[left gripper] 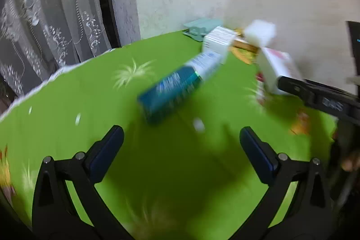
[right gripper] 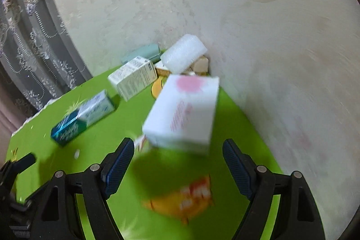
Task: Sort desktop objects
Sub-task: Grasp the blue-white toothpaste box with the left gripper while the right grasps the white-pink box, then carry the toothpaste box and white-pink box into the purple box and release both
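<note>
Both views are angled steeply down onto the green tablecloth (left gripper: 67,105), close above it. The left wrist view is aimed toward the far corner by the curtain (left gripper: 45,26); the right wrist view is pointed at the wall-side edge. The teal box (left gripper: 171,91) and white-pink box (right gripper: 184,109) are shared.

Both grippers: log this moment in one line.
left gripper: open, empty | right gripper: open, empty | ahead: teal box, white box
</note>
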A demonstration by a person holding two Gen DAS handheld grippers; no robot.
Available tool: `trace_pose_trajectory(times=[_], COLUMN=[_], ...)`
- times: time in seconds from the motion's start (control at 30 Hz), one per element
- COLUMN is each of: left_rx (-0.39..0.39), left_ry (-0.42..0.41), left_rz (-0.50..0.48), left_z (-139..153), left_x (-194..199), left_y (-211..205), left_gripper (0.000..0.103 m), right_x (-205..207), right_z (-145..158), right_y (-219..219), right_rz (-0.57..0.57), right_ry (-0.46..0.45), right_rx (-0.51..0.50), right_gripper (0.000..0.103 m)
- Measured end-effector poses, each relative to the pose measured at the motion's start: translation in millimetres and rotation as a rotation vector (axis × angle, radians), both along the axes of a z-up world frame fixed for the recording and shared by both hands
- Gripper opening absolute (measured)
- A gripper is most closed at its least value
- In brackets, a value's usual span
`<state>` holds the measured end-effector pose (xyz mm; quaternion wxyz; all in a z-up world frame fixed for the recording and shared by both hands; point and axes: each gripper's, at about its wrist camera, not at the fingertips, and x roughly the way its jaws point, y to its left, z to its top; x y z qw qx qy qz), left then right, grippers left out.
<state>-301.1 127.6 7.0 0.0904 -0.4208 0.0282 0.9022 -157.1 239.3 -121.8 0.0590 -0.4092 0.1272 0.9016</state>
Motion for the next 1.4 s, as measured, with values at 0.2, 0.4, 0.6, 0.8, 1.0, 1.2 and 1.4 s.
trace_pose_trajectory(times=[0.2, 0.4, 0.6, 0.8, 1.0, 1.2, 1.4], left_rx=[-0.04, -0.022, 0.032, 0.106, 0.138, 0.124, 0.154], left_ry=[-0.053, -0.081, -0.112, -0.098, -0.079, -0.031, 0.008], left_rz=[-0.016, -0.014, 0.046, 0.109, 0.137, 0.152, 0.191], left_z=[-9.4, -15.0, -9.5, -10.7, -2.8, 11.3, 28.3], left_x=[-60.4, -61.4, -17.8, 49.7, 130.4, 209.8, 277.9], left_y=[12.3, 16.5, 5.7, -13.9, -29.4, -30.6, -43.8], left_gripper=[0.102, 0.07, 0.032, 0.032, 0.032, 0.032, 0.032], right_x=[-31.2, -34.9, -13.8, 36.2, 92.3, 142.9, 195.9], right_z=[-12.2, -13.5, -8.9, -6.3, 0.0, 4.4, 7.4], right_y=[5.2, 0.6, -11.7, -38.8, -66.1, -94.9, -135.3], right_rz=[-0.031, -0.041, 0.035, 0.104, 0.179, 0.26, 0.373], right_ry=[-0.031, -0.033, -0.012, -0.007, 0.006, 0.038, 0.044], right_rx=[-0.014, 0.047, 0.063, 0.067, 0.066, 0.076, 0.129], right_gripper=[0.082, 0.075, 0.068, 0.068, 0.068, 0.068, 0.068])
